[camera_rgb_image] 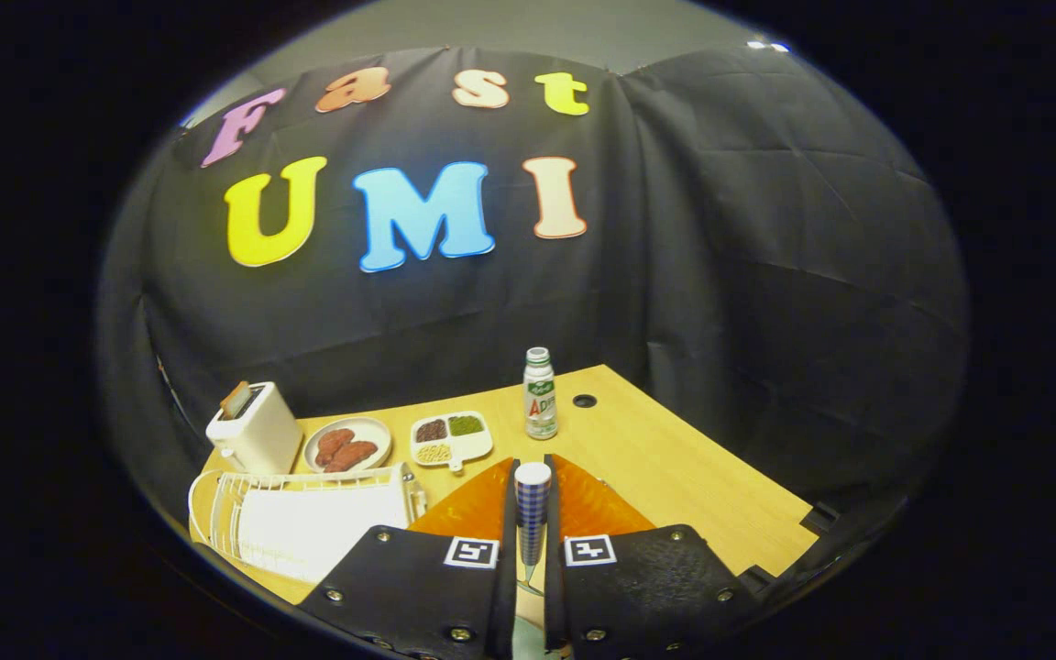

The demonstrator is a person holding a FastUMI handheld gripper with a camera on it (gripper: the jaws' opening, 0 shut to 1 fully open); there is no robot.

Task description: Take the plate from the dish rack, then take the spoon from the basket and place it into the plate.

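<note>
Between the fingers (509, 513) of the gripper (531, 500): spoon (533, 522), blue-checked handle standing upright, pale butt end uppermost, just above the fingertips. Claw narrow, one finger pressed to each side of the handle, no gap showing. Lower part of spoon hidden down in the slot btwn the fingers; something pale at the very bottom of that slot, can't tell what.

Just beyond and under the fingertips: orange plate (594, 506), flat on the wooden table (675, 467), showing either side of the handle. Spoon above the plate, not resting in it as far as can be seen.

Left of the plate, touching or nearly so: white wire rack (216, 513), lying on the table's near left corner, a white sheet-like surface inside it.

Behind the rack, at the table's back left: white toaster (255, 431), a slice sticking up from the slot. Beside it to the right: round dish (346, 445) w/ brown meat pieces. Next along: white divided tray (451, 438) w/ dark, green and pale fillings in separate compartments, small handle pointing toward the gripper.

Further right, upright near the back edge: bottle (540, 394), white cap, green-and-white label. Just right of it: round cable hole (585, 401) in the tabletop. Right half of table bare wood. Black cloth wall behind and to the right.
</note>
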